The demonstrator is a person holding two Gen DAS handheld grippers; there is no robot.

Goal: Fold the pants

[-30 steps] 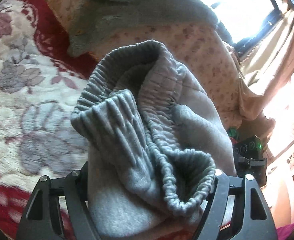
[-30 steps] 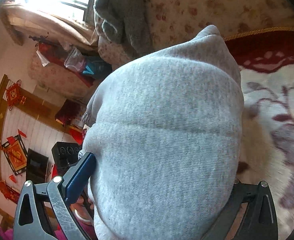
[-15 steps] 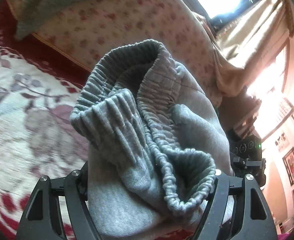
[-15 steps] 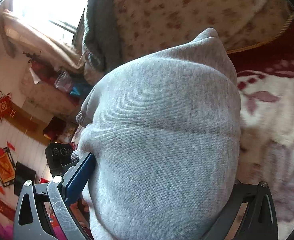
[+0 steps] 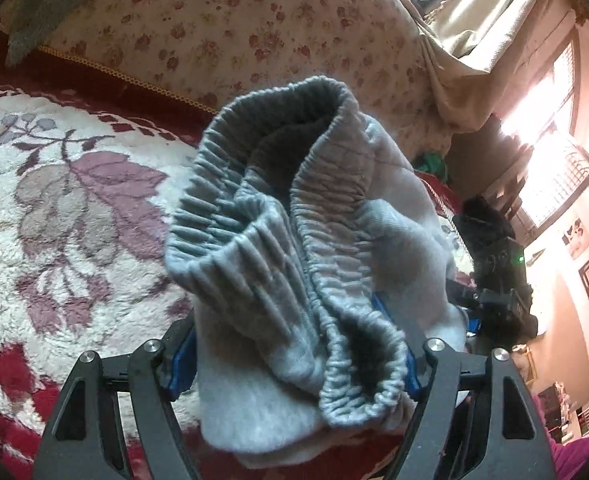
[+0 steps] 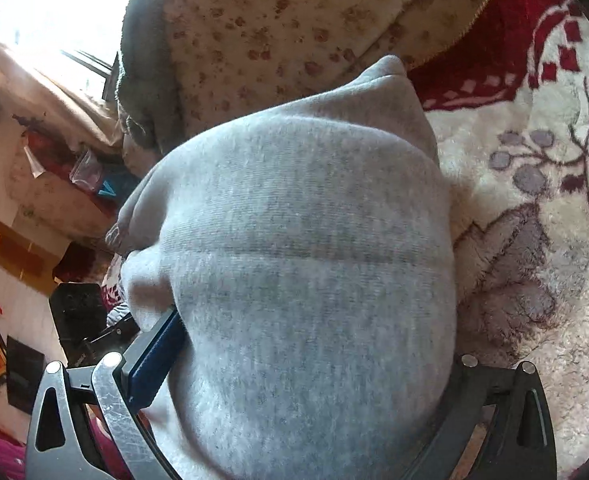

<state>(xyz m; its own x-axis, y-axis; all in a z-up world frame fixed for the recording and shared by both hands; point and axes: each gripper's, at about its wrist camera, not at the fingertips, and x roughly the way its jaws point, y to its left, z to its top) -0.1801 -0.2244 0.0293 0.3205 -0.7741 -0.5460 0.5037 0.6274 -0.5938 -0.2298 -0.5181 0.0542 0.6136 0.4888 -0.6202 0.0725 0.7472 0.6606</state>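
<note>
The grey pants (image 5: 294, 264) are bunched thick between the jaws of my left gripper (image 5: 300, 364), elastic waistband end up and gathered. Its blue pads (image 5: 182, 360) press on the bundle from both sides. In the right wrist view a fat roll of the same grey pants (image 6: 302, 288) fills the picture, wedged between the jaws of my right gripper (image 6: 306, 364). One blue pad (image 6: 154, 364) shows pressed against the cloth on the left; the other is hidden behind it. Both bundles hang just above the bed.
Under both grippers lies a plush cream blanket (image 5: 54, 208) with mauve flowers and a red border. Behind it sits a beige floral quilt (image 5: 234, 32) with a dark grey garment (image 6: 146, 72) on it. A bright window (image 6: 42, 12) and cluttered room lie beyond.
Both grippers have carried the pants across the bed toward the floral quilt; the quilt and blanket border have slid through both views. The grips on the cloth look unchanged.
</note>
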